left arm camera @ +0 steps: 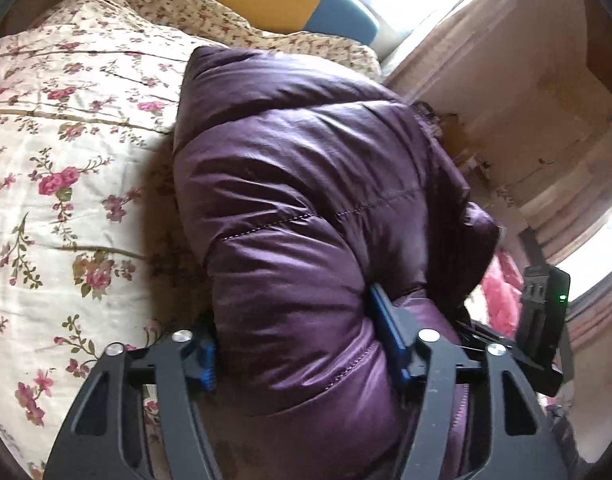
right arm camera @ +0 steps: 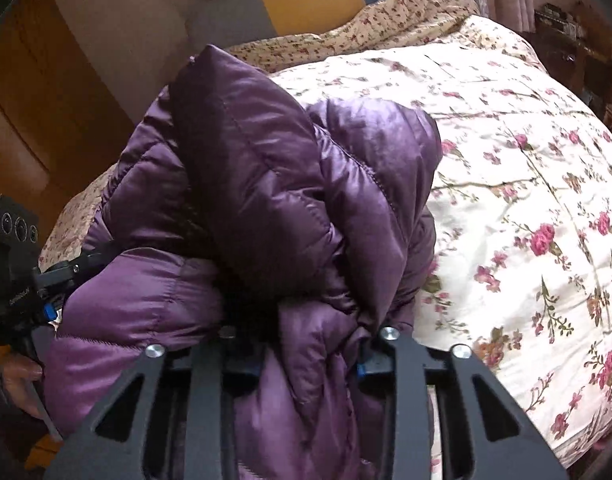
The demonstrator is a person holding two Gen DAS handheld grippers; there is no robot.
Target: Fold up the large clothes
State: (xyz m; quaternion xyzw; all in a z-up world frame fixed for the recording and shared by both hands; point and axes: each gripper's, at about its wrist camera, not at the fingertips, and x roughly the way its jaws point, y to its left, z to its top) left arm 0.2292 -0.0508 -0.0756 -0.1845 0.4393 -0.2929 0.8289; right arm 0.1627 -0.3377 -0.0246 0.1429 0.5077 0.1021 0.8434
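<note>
Jaws on both sides clamp the purple puffer jacket point(left arm camera: 298, 208): our left gripper point(left arm camera: 302, 344) and right gripper point(right arm camera: 302, 344) each pinch a thick fold, the bundle lying mid-frame on the floral bed point(left arm camera: 66, 184). Slick padding may squirm free. We read no writing.

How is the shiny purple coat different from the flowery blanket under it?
The purple coat is one plain colour; the flowery blanket is cream with pink roses. The coat is puffy, stitched and bunched into a heap; the blanket lies spread out fairly flat. The left gripper and right gripper both pinch the coat, not the blanket. Both are soft cloth on the bed.
</note>
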